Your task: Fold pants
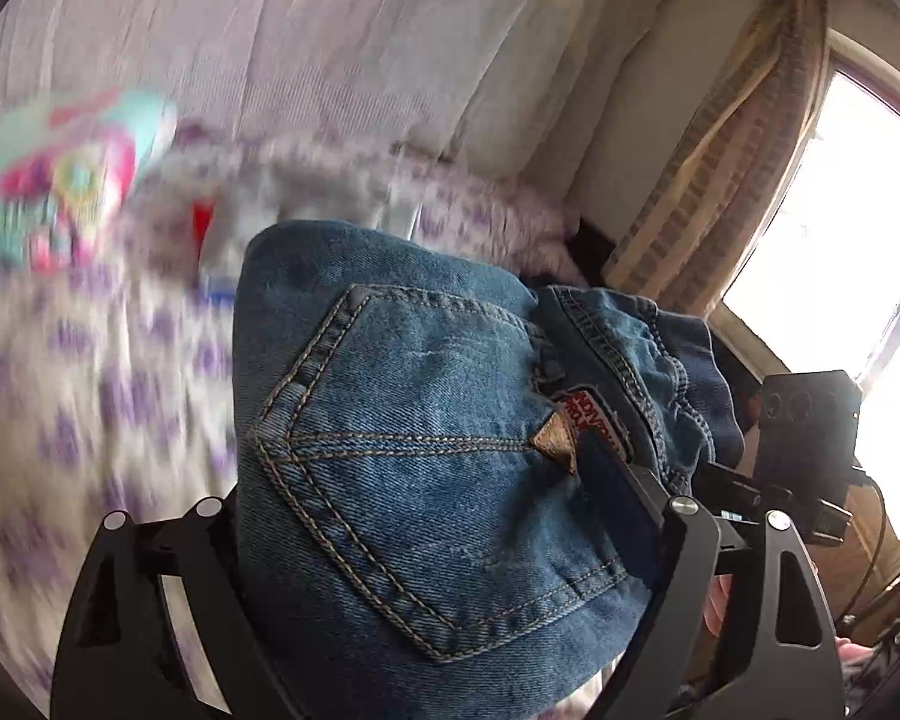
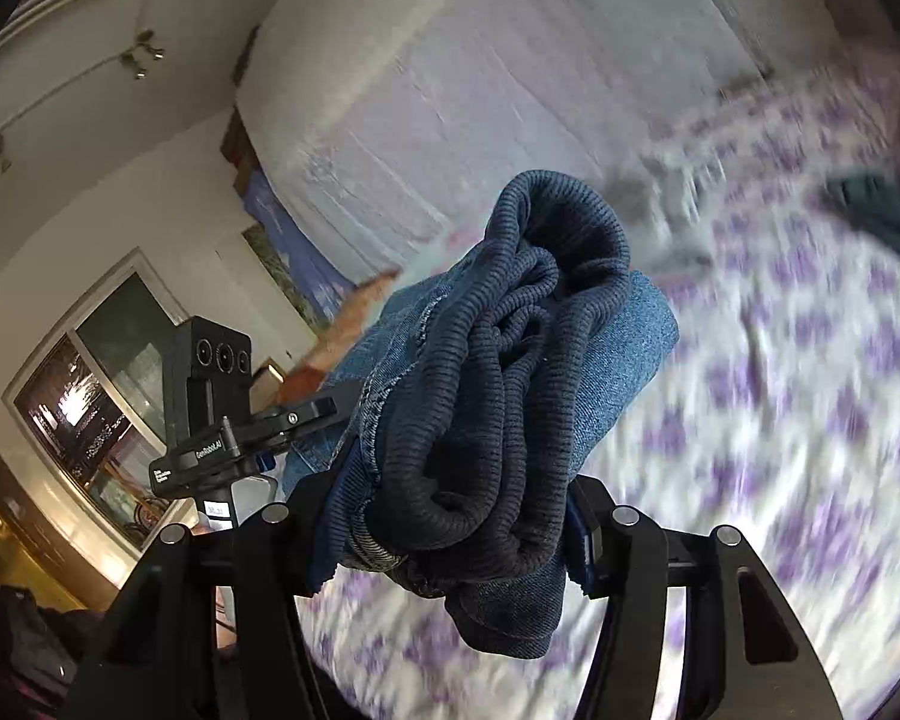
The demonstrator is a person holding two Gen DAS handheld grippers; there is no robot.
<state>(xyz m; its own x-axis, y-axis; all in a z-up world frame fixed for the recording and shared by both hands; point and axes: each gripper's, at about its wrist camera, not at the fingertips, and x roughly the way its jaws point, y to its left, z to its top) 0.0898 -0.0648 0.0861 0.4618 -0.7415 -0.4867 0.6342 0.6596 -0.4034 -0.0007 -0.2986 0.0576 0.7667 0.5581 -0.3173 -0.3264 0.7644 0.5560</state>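
Left wrist view: closest in, the left gripper (image 1: pixel 426 540) is clamped on bunched blue denim pants (image 1: pixel 426 420), back pocket showing. Right wrist view: the right gripper (image 2: pixel 450 534) pinches a wad of denim and its dark ribbed knit cuff (image 2: pixel 510 396). Both ends hang lifted above the purple-patterned bedspread (image 2: pixel 780 420), blurred beyond. Thick denim looks heavy and floppy; grasping waistband and hems should serve best.
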